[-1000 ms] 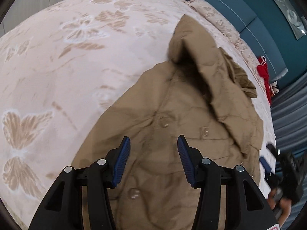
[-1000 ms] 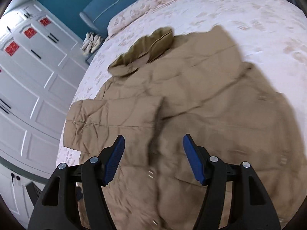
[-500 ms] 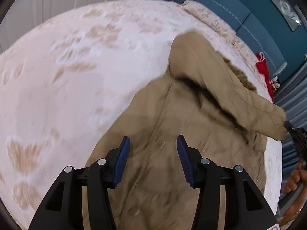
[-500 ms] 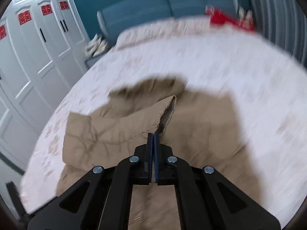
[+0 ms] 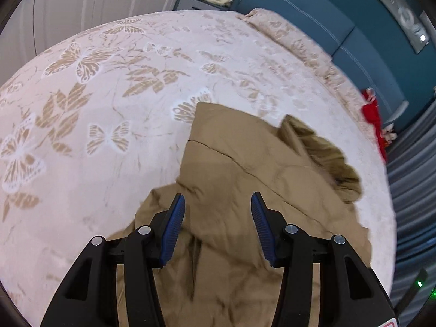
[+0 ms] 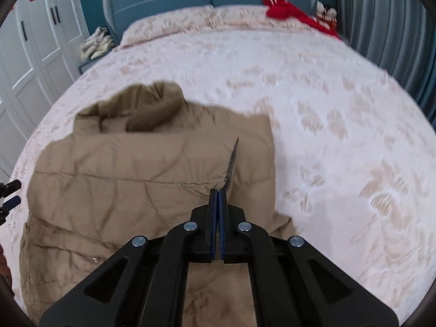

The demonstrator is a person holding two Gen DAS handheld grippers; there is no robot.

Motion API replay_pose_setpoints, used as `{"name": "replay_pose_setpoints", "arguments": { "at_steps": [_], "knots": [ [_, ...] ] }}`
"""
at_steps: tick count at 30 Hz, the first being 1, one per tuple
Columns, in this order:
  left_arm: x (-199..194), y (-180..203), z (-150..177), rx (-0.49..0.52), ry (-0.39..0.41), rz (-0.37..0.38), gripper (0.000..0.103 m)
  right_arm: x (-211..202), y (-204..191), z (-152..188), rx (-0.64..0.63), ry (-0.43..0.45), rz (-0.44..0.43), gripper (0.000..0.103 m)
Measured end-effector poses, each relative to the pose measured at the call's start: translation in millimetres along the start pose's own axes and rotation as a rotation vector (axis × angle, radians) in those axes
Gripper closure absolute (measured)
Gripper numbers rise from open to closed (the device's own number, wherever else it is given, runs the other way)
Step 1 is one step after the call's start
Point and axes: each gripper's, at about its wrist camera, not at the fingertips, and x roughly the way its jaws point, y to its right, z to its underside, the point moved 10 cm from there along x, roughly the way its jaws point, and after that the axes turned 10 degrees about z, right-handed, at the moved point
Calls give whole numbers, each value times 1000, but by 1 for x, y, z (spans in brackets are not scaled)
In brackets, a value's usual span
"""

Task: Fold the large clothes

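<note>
- Now that the right gripper (image 6: 218, 193) has clamped flat on the sleeve cuff (image 6: 231, 163) of the tan padded jacket (image 6: 122, 179), its blue pads meet on the fabric edge at their tips, and the sleeve lies drawn across the jacket's body ahead and to the left of the jaws.
- A second ago these jaws stood wide above the spread coat with nothing between them; the closing on the cuff is what has just changed, and I judge the sleeve fold to be under way, not yet laid down.
- While that goes on, the left gripper (image 5: 215, 218) hangs half open over the jacket's near part, nothing pinched; cloth lies under the gap and beyond it.
- Earlier the left view was filled with the jacket's front and its snaps; now the folded panel ends ahead of the jaws, with the collar (image 5: 321, 152) ahead and to their right.
- More of the butterfly bedspread (image 5: 109, 95) shows bare to the left of the jaws than before.
- Judged from this, the jacket is narrower, so one sleeve is nearly in.
</note>
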Motion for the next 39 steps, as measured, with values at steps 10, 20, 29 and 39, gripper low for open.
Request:
{"name": "replay_pose_setpoints", "arguments": {
  "at_steps": [10, 20, 29, 39],
  "knots": [
    [41, -16, 20, 171, 9, -153, 53, 31, -6, 29, -9, -28, -6, 102],
    [37, -18, 29, 261, 24, -218, 50, 24, 3, 36, 30, -42, -23, 97],
    [-29, 9, 10, 300, 45, -236, 51, -53, 20, 4, 103, 29, 17, 90],
    [3, 83, 5, 411, 42, -197, 51, -57, -106, -21, -39, 56, -157, 90]
  ]
}}
